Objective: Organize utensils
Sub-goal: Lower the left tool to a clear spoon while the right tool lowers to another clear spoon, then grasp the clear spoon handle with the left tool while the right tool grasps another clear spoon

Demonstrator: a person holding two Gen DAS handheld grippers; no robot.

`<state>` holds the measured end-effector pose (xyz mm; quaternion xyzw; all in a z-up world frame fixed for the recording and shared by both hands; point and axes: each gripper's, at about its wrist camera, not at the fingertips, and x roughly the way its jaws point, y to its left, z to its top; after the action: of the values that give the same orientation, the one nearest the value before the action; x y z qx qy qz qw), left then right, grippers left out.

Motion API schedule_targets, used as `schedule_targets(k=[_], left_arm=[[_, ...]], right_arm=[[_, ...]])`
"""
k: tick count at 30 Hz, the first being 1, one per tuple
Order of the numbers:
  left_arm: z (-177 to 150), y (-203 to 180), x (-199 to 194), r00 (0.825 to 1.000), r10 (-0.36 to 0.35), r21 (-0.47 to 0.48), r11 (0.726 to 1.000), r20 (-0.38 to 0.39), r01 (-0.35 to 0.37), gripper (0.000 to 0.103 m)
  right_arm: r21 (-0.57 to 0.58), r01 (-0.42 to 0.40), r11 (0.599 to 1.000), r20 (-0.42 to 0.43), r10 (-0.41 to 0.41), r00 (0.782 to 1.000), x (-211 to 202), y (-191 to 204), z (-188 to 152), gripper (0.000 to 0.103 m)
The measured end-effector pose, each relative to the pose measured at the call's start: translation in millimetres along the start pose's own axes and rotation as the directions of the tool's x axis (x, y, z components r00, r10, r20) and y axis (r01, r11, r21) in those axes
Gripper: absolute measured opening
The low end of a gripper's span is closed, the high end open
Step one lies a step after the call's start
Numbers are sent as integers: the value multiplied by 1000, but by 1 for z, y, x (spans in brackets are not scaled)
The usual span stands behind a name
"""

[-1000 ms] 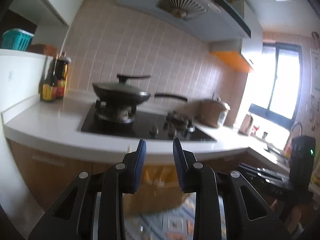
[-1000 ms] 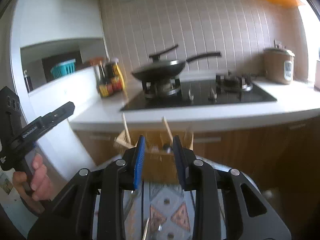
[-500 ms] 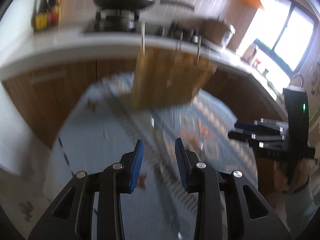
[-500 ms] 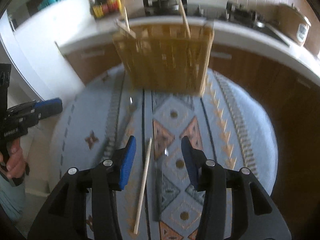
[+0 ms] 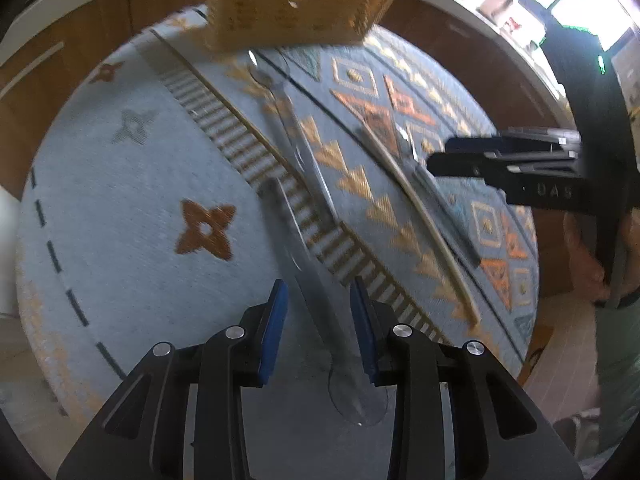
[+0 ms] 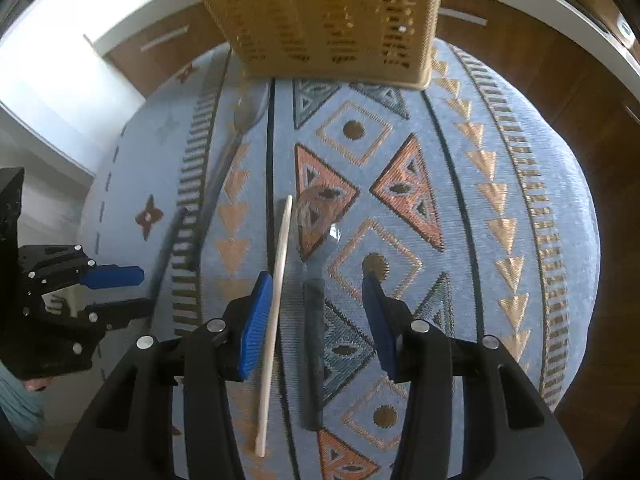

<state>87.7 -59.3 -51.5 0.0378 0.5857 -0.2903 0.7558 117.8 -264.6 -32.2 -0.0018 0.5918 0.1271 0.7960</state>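
Left wrist view: my left gripper (image 5: 318, 322) points steeply down over the round patterned tabletop (image 5: 120, 208). Jaws open, nothing pinched. A blurred metal spoon (image 5: 316, 280) lies between them, its bowl near my wrist, its handle running away toward the basket (image 5: 296, 4) at the far edge. A second spoon (image 5: 280, 112) lies further out, its bowl close to the basket. To the right, a chopstick (image 5: 424, 208) and a dark-handled utensil (image 5: 444, 200) lie side by side under my right gripper (image 5: 500, 160).

Right wrist view: my right gripper (image 6: 318, 310) has just been opening its jaws; they now stand wide and grip nothing. Between them lie the pale chopstick (image 6: 276, 304), just beside the left pad, and the dark handle (image 6: 314, 356), nearer the middle. The woven basket (image 6: 332, 20) stands straight ahead. My left gripper (image 6: 116, 292) shows at the left edge.

Judgement, step in hand: reaching down for a pick-up. To do it well, each gripper should centre on one piece only. The right risks pinching chopstick and handle together, so shift sideways first. Close low on the shaft, since thin pieces on cloth slip.
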Motion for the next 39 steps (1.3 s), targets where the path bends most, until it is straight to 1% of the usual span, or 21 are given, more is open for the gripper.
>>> schedule_targets(k=[2,5,7,13,24,25,26,29,32,36,39], left_arm=[[-2,-3,4,1000,15,10,1000,-9,-15,31],[-2,-5,4,1000,26,18,1000,-13,-25,31],[0,-6,5,999,29,19,999,-16,-28,31],[0,-13,6,998,69,60,996,-13,-68,31],[1,-25,11,994,108,82,991,-14,-106,31],[1,-26,12,993,114,84,990,-10,-113,30],[1,-26,12,992,122,86,989,-7,-121,26],[0,-26,13,989,150,99,984,3,-149,19],[1,-24,12,988,153,96,984,3,-153,19],[0,-27,13,984,176,110,978,12,-176,18],[-1,-28,13,981,190,124,974,21,-192,16]], right_arm=[[-17,9,1000,-7,-9,1000,5,3,0,42],[-29,9,1000,-21,-10,1000,11,6,1,37],[-33,15,999,-26,-16,1000,14,6,1,37],[-51,40,998,-27,-41,999,19,11,6,37],[-74,53,996,-40,-56,998,24,17,11,37],[-74,53,996,-40,-56,998,22,16,10,37],[-75,55,996,-40,-58,998,22,15,10,37],[-75,55,996,-37,-58,998,21,14,8,34],[-78,57,995,-36,-60,998,19,14,7,32],[-84,51,995,-36,-54,998,20,17,9,26],[-82,39,996,-37,-42,998,22,20,9,15]])
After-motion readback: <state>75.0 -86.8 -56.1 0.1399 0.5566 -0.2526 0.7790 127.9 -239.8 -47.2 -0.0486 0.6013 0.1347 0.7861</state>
